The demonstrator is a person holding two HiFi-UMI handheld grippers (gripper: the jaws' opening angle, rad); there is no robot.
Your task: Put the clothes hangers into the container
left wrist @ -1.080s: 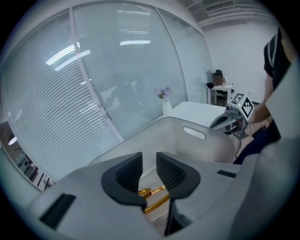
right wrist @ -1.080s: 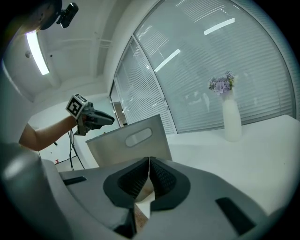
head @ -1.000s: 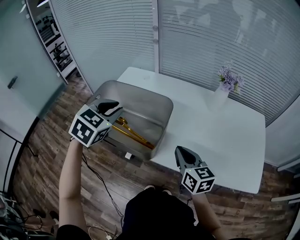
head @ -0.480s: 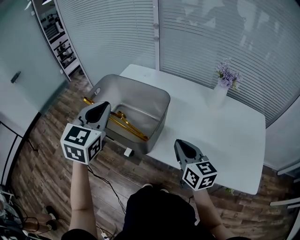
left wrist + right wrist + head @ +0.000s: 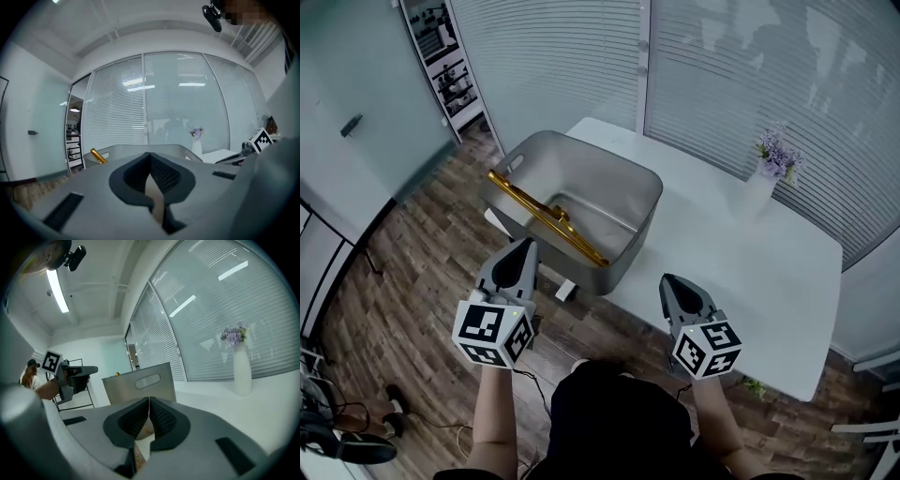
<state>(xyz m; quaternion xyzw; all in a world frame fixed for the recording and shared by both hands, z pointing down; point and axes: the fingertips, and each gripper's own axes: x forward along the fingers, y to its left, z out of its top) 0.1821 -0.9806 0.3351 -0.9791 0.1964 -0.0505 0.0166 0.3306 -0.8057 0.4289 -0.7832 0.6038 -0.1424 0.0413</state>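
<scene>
Head view: your left gripper [image 5: 527,247] hangs over the floor, and the container [image 5: 614,178] sits just ahead of its tips with the gold clothes hangers [image 5: 548,217] lying inside. Your right gripper [image 5: 668,280] points over the table [image 5: 759,272]. Left gripper view: the jaws have just been closing and now press together on nothing, with the clothes hangers poking up ahead-left. Right gripper view: jaws pressed together and empty, the container straight ahead

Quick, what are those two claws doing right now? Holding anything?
Left gripper: just closed, jaws together, empty.
Right gripper: closed, empty.
</scene>
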